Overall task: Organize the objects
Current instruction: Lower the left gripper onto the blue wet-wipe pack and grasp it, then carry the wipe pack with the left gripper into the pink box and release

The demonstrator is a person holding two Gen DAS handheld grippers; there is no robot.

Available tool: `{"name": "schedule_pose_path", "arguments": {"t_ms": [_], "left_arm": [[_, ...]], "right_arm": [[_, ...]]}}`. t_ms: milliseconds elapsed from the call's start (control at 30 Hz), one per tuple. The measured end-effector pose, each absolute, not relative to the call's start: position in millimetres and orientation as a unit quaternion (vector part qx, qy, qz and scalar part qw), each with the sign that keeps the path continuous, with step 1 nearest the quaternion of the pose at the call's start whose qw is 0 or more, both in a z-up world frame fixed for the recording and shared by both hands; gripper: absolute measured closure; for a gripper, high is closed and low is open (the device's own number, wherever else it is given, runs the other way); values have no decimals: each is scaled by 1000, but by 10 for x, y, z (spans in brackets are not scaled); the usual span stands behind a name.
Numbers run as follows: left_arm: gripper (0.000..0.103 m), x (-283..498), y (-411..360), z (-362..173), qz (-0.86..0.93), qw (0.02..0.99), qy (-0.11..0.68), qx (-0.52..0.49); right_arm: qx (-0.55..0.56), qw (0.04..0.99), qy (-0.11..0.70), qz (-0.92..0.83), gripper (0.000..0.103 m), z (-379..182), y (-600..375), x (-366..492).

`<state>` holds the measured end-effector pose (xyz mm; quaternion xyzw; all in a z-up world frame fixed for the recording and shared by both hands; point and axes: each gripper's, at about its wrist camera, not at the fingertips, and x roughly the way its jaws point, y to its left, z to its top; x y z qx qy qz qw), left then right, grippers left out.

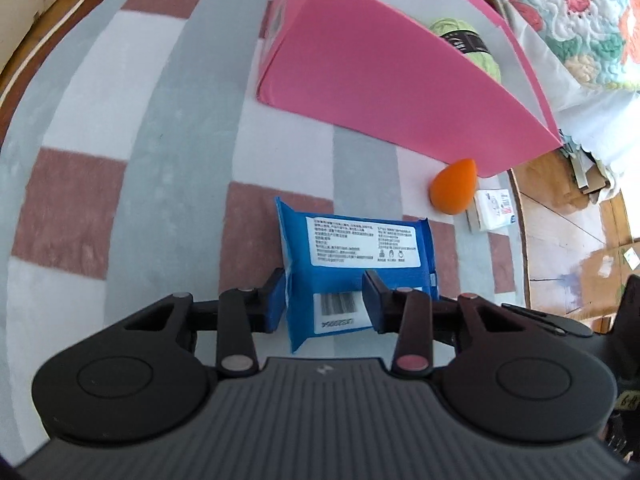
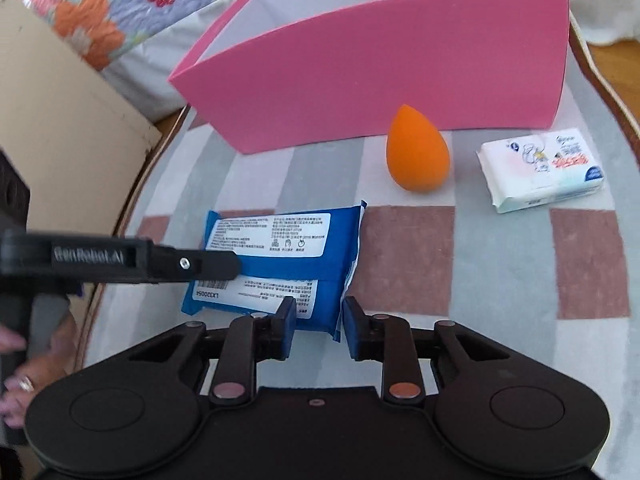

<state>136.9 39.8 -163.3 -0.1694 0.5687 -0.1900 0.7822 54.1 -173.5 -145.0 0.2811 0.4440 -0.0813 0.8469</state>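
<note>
I see the blue wipes pack [image 1: 356,264] lying flat on the checked cloth [image 1: 120,160], in front of the pink box [image 1: 400,92]. My left gripper [image 1: 326,300] jaws pinch one end of the pack; my right gripper [image 2: 319,320] jaws pinch its other end. Beyond it stand an orange sponge [image 2: 418,150] and a white tissue packet [image 2: 540,170], near the box.
</note>
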Motion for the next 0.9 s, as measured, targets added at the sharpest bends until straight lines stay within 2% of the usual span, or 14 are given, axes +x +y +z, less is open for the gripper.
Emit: {"name": "schedule_pose_path", "arguments": {"t_ms": [200,400,900], "left_arm": [[63,1414,408,-1658,-191,785,561,-179],[64,1277,203,-1527,-197,785,570,-140],[64,713,252,-638,-218,806,542,-95]], "right_arm": [[296,848,431,-88,66,-1505,-1818,574],[276,852,434,-100,70,-1428,-1698,603],[272,874,396,-77,60,-604,-1346,55]]}}
